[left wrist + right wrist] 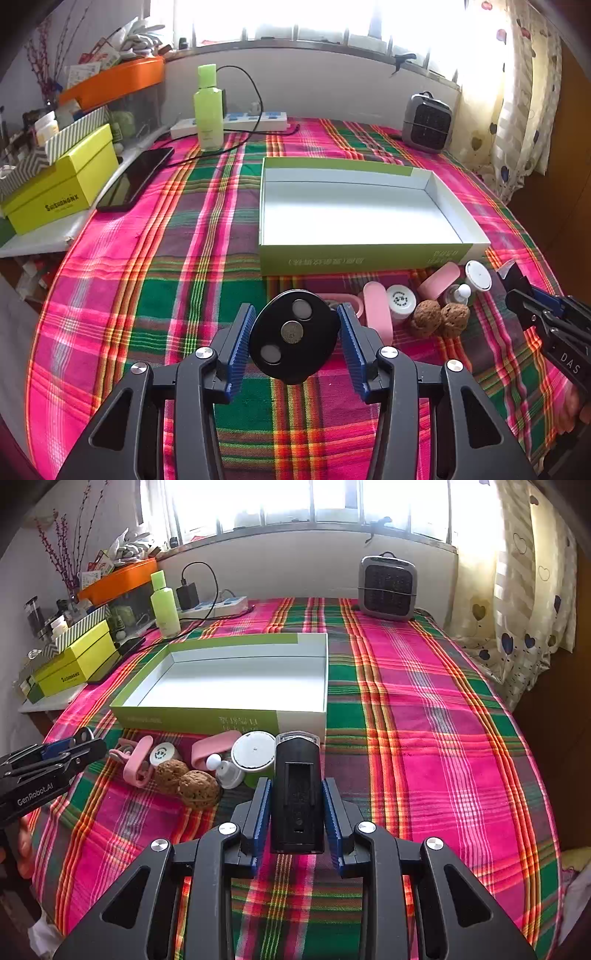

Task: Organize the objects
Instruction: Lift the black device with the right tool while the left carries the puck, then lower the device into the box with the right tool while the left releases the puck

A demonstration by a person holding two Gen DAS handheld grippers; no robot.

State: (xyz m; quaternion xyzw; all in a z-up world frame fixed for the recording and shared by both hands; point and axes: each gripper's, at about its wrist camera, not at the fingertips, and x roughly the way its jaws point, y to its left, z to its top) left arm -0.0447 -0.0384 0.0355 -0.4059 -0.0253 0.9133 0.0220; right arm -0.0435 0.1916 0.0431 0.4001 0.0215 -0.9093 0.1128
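My left gripper (295,325) is shut on a black oval disc (293,334) with three round metal spots, held above the plaid cloth. My right gripper (297,805) is shut on a black box-shaped device (297,794) with a clear front end. An empty green and white shallow box (362,254) sits mid-table; it also shows in the right wrist view (221,720). In front of it lie pink cases (378,314), white round jars (400,299), a small white bottle (229,770) and two walnuts (197,788).
A green bottle (208,110), a power strip (236,123) with a cable, a black phone (136,177) and a yellow-green box (62,184) stand at the back left. A grey heater (388,587) stands at the back right. Curtains hang on the right.
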